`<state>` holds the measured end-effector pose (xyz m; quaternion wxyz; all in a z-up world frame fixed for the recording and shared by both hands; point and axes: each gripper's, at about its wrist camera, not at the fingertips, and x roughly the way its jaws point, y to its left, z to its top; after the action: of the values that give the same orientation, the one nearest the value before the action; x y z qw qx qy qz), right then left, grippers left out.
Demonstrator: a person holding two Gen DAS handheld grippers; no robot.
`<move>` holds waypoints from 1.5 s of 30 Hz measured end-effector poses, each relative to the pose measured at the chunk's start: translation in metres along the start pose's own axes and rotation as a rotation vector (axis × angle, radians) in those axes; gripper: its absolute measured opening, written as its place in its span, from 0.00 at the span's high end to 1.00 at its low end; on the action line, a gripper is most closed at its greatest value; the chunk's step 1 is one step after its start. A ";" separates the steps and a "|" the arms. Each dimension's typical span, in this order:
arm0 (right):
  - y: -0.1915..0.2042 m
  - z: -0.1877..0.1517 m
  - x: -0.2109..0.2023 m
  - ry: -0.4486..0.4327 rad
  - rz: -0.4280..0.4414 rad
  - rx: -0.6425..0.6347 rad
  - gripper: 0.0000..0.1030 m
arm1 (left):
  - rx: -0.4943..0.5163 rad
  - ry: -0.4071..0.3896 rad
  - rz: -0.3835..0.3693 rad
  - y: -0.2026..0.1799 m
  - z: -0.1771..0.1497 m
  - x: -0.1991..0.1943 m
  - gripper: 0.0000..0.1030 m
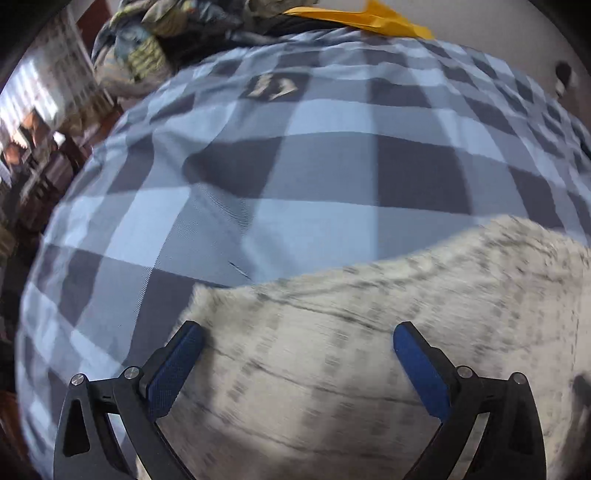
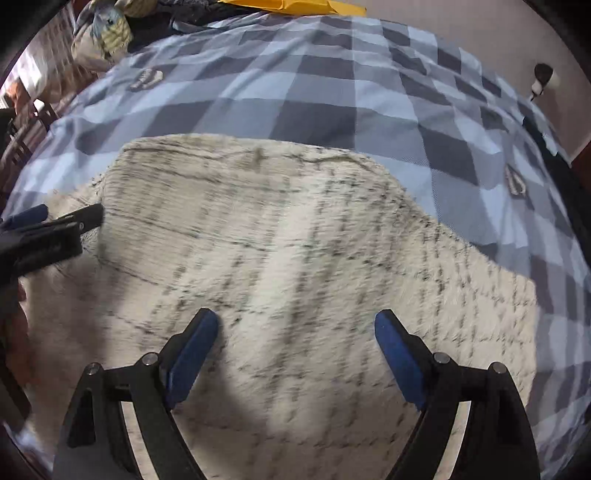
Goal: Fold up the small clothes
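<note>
A cream fuzzy garment (image 2: 277, 229) with thin grey check lines lies spread flat on a blue-grey checked bedspread (image 2: 332, 92). My right gripper (image 2: 295, 316) hovers over its near middle, pointing steeply down, jaws wide apart with nothing pinched between the blue pads. My left gripper (image 1: 297, 328) is open too, hanging over the garment (image 1: 369, 295) close to its far left corner, where the bedspread (image 1: 295, 166) begins. In the right wrist view the left gripper (image 2: 70, 214) shows at the left edge, above the garment's left side. Both views are blurred by motion.
A yellow cloth (image 1: 388, 22) and a heap of patterned fabric (image 1: 140, 48) lie at the bed's far end. Dark wooden furniture (image 1: 37, 147) stands beyond the bed's left side. A pale wall with a small dark fitting (image 2: 543, 77) is on the right.
</note>
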<state>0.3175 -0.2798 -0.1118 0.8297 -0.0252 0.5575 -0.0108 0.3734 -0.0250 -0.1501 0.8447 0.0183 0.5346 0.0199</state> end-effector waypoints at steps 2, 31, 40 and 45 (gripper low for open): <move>-0.030 0.001 0.004 0.005 -0.020 0.069 0.10 | -0.023 -0.005 -0.011 0.019 0.007 0.008 0.00; -0.069 -0.163 -0.068 0.222 0.132 0.152 0.05 | 0.163 0.094 -0.041 0.021 -0.179 -0.105 0.00; -0.188 -0.226 -0.067 0.237 -0.071 0.552 0.05 | 0.010 0.078 0.081 0.098 -0.177 -0.130 0.00; -0.180 -0.229 -0.103 0.129 -0.046 0.582 0.05 | 0.029 0.088 0.019 0.113 -0.188 -0.167 0.00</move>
<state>0.0688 -0.4615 -0.0930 0.7645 0.2017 0.5819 -0.1905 0.1302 0.0804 -0.0742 0.8199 0.0347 0.5711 0.0210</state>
